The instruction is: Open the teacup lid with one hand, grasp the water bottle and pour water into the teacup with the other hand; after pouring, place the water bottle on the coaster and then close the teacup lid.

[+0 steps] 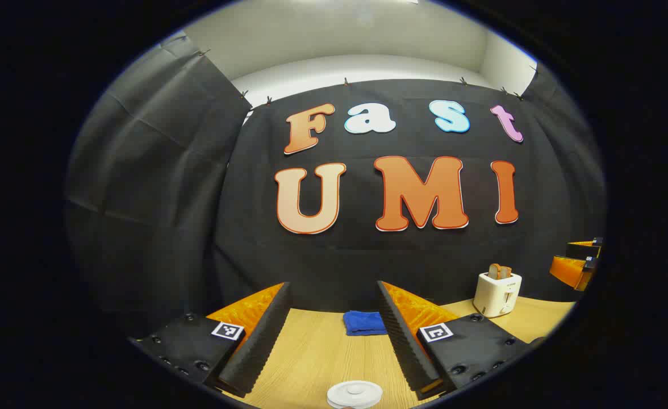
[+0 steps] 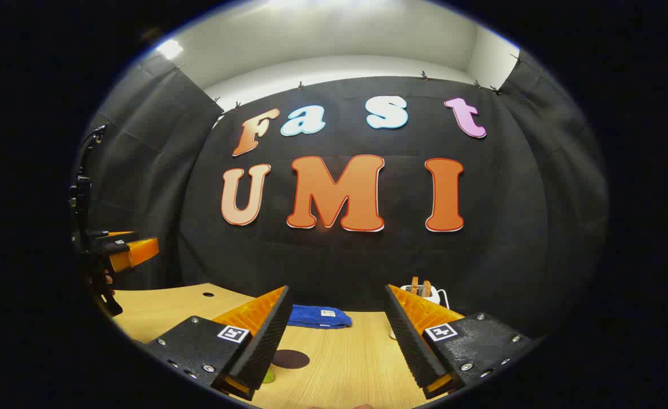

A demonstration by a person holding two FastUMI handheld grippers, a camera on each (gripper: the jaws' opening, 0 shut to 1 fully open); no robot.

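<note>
**Both grippers held wide above the table, nothing in either**

In the left gripper view, the left gripper (image 1: 334, 341) hangs over the pale wooden table (image 1: 317, 358) with its two fingers spread far apart and only bare tabletop between them. Right at the bottom edge, between the fingers and a little toward the right one, sits the round white teacup lid (image 1: 355, 393), seen from above with its small centre knob; the cup beneath it is cut off by the edge. Farther back on the table lies a folded blue cloth (image 1: 364, 322), close to the black wall. To the right stands a white toaster (image 1: 497, 294) with a slice of brown bread poking out of the top. At the far right edge the other gripper (image 1: 581, 262) shows, held in the air.

In the right gripper view, the right gripper (image 2: 337, 341) is likewise wide open and holds nothing. A flat, round, dark brown coaster (image 2: 290, 358) lies on the table just beside its left finger, and a small patch of something green (image 2: 268, 375) peeks out beside that finger lower down; I cannot tell what it is. The blue cloth (image 2: 318, 316) lies beyond, the toaster (image 2: 425, 292) shows behind the right finger, and the left gripper (image 2: 119, 250) hovers at the left edge.
</note>
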